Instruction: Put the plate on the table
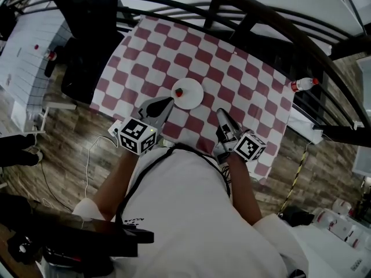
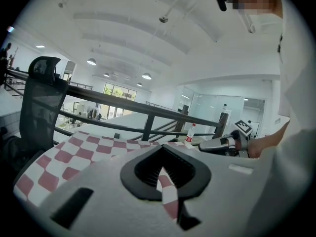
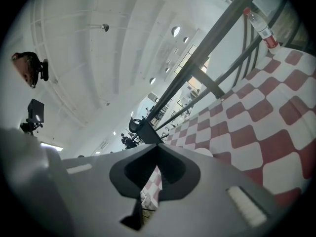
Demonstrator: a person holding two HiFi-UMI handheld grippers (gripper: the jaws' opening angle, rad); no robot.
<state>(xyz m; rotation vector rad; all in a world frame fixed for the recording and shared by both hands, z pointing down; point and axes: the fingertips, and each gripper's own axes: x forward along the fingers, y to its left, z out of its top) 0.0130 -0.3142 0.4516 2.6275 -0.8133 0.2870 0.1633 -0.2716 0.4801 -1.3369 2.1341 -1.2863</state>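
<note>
My left gripper (image 1: 167, 102) has its jaws pressed together with nothing between them, only checked cloth showing through the gap behind the tips. Its tips sit just beside the near left rim of the plate (image 1: 192, 95); I cannot tell whether they touch it. My right gripper (image 1: 222, 114) is likewise closed and empty, and it hangs over the cloth to the right of the plate, apart from it. The plate lies flat on the checked worktop (image 1: 232, 68) near its front middle, with a small red thing (image 1: 179, 91) on it. A bottle (image 1: 302, 84) lies at the worktop's far right corner, a black chair (image 1: 87, 39) stands at the left end, and a dark railing (image 1: 261, 22) runs behind.
</note>
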